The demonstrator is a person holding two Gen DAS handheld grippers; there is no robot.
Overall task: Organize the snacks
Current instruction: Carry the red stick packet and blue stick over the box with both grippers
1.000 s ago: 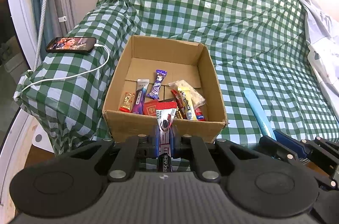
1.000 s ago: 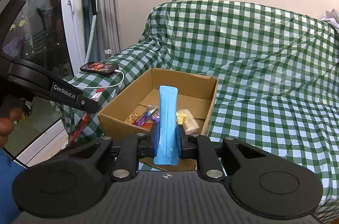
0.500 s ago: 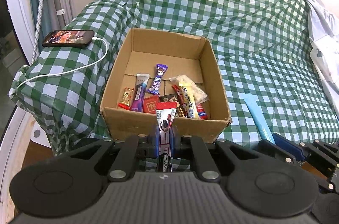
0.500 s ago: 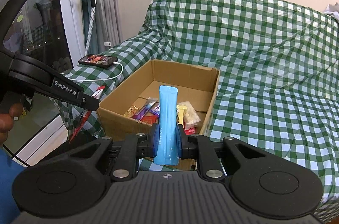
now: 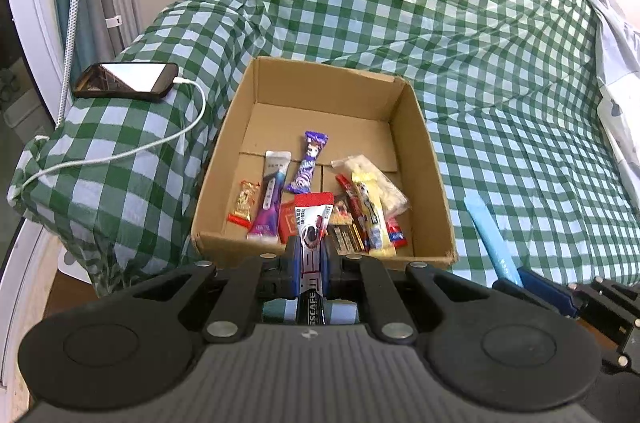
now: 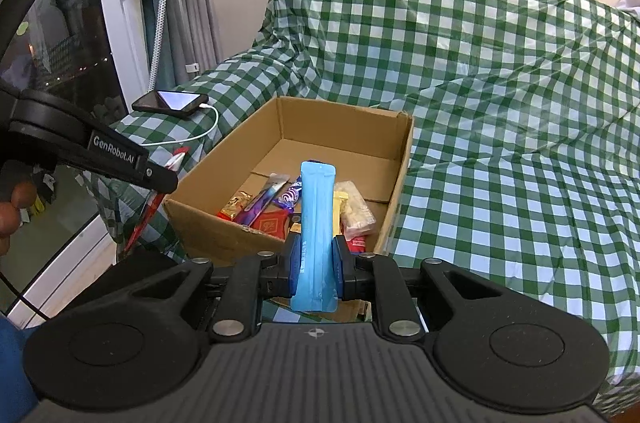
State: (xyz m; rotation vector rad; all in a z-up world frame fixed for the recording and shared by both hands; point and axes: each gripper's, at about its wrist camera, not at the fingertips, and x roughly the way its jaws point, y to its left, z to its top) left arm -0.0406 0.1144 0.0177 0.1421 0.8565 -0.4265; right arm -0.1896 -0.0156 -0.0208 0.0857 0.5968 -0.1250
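An open cardboard box (image 5: 438, 199) (image 6: 402, 159) sits on a green checked sofa and holds several snack packets (image 5: 308, 167) (image 6: 262, 203). My left gripper (image 5: 307, 255) is shut on a red, white and black coffee stick packet (image 5: 313, 219), just before the box's near wall. My right gripper (image 6: 316, 263) is shut on a light blue stick packet (image 6: 318, 219) that stands upright before the box's near corner. That blue packet (image 5: 490, 235) also shows at the right of the left wrist view. The left gripper's body (image 6: 100, 151) reaches in from the left of the right wrist view.
A phone (image 5: 126, 81) (image 6: 172, 101) on a white charging cable (image 5: 160, 143) lies on the sofa arm left of the box. A window and curtain (image 6: 180, 3) stand at far left. White cloth (image 5: 616, 23) lies at the sofa's right end. A person's hand (image 6: 12, 211) shows at left.
Both grippers have moved closer to the box with their packets held; the box looks larger and more of its inside shows in both views.
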